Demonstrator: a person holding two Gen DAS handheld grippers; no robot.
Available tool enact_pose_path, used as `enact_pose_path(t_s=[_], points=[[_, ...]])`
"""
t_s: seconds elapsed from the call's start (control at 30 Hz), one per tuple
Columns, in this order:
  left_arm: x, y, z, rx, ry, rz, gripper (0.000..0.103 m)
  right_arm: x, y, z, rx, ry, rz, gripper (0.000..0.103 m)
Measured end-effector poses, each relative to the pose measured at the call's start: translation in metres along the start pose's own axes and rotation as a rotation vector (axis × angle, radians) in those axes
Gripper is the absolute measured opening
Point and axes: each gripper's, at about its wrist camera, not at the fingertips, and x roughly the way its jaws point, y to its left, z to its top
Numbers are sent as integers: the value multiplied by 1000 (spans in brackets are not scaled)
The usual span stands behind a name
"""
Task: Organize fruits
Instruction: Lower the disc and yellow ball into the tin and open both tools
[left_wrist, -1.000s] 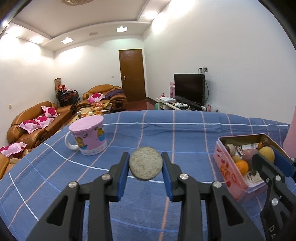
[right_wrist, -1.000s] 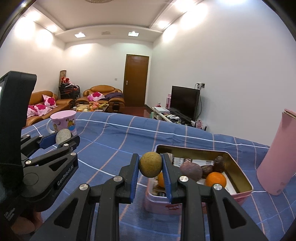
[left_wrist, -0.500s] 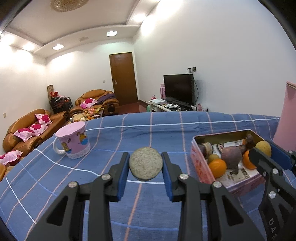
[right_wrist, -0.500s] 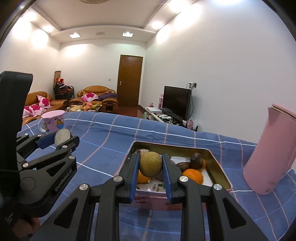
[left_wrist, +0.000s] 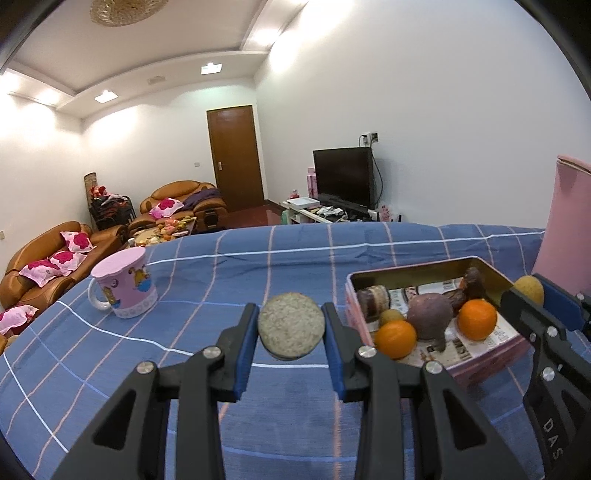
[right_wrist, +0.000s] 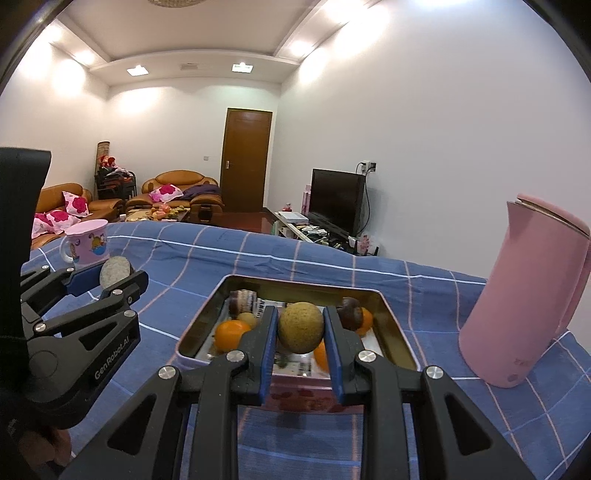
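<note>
We have 2 fruits in the air at once: a flat, speckled grey-green round fruit (left_wrist: 291, 325) pinched at its edges by the left tongs (left_wrist: 291, 330), hanging over the blue checked cloth of the desk (left_wrist: 184, 332) just left of the tin, and a rough yellowish ball-shaped fruit (right_wrist: 300, 326) clamped in the right tongs (right_wrist: 300, 332) above the tin's near half. The pink metal tin (right_wrist: 207, 317) already holds 2 oranges (left_wrist: 395, 339), a dull purple fruit (left_wrist: 430, 319) and several darker pieces on a paper lining, so free floor is scarce. We judge the main risk to be release onto that pile: the ball could land on an orange, roll and hop the low rim onto the cloth. The flat fruit is held only by its thin rim, so a small twist could let it pivot out short of the tin. Both tongs converge on one container, and the left one could knock the right, or catch the tin's wall and shove it toward the tall pink jug (right_wrist: 532, 295). The pink cartoon mug (left_wrist: 123, 288) stands well apart, out of harm.
</note>
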Motion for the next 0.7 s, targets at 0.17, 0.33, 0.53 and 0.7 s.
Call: enact_pose_path(t_s=[0.17, 0.33, 0.53, 0.7], points=[[0, -14, 1, 6, 1, -22, 36, -1, -13, -2, 4, 1, -18, 26], [0, -30, 3, 19, 5, -43, 36, -1, -30, -4, 17, 5, -38, 26], [-3, -49, 4, 40, -1, -65, 36, -1, -46, -6, 30, 8, -61, 26], [-4, -60, 5, 49, -3, -82, 36, -2, -55, -7, 28, 6, -80, 26]])
